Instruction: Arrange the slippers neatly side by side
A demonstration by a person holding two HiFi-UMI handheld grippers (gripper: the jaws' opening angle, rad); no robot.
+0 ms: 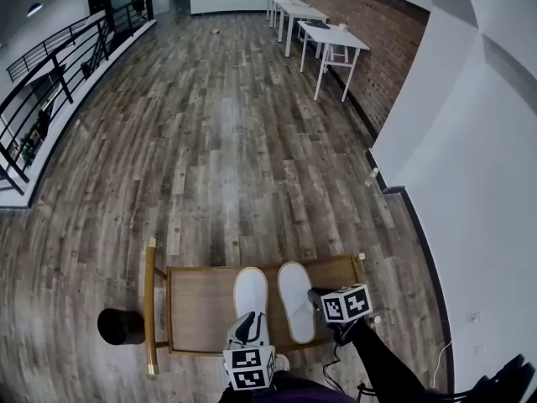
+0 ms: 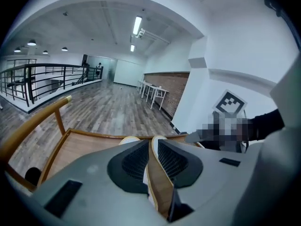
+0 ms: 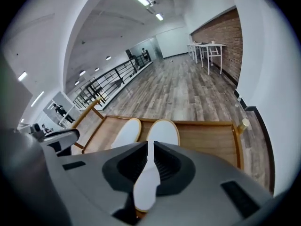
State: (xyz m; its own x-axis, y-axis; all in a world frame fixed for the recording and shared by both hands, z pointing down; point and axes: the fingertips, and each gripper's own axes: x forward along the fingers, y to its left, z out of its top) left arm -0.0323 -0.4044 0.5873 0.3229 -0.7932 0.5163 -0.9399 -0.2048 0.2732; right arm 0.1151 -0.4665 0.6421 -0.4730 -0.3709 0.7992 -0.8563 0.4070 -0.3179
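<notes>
Wooden bench (image 1: 197, 305): on floor. Left slipper (image 1: 250, 292), right slipper (image 1: 295, 300): bench centre, long axes parallel, toes toward its far edge. Left gripper (image 2: 151, 142): bench's near edge, over left heel, jaws apart, empty. Right gripper (image 3: 148, 145): same edge, right heel, jaws nearly together.

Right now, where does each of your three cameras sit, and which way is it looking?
Head view: on the person's head, facing steeply down at the bench, slippers, left tongs, right tongs and a sleeve.
Left tongs view: rides the left tongs, looking along its open jaws over the bench into the hall.
Right tongs view: rides the right tongs, looking along jaws shut on the right slipper.
Shared: all three show the bench and both slippers.
</notes>
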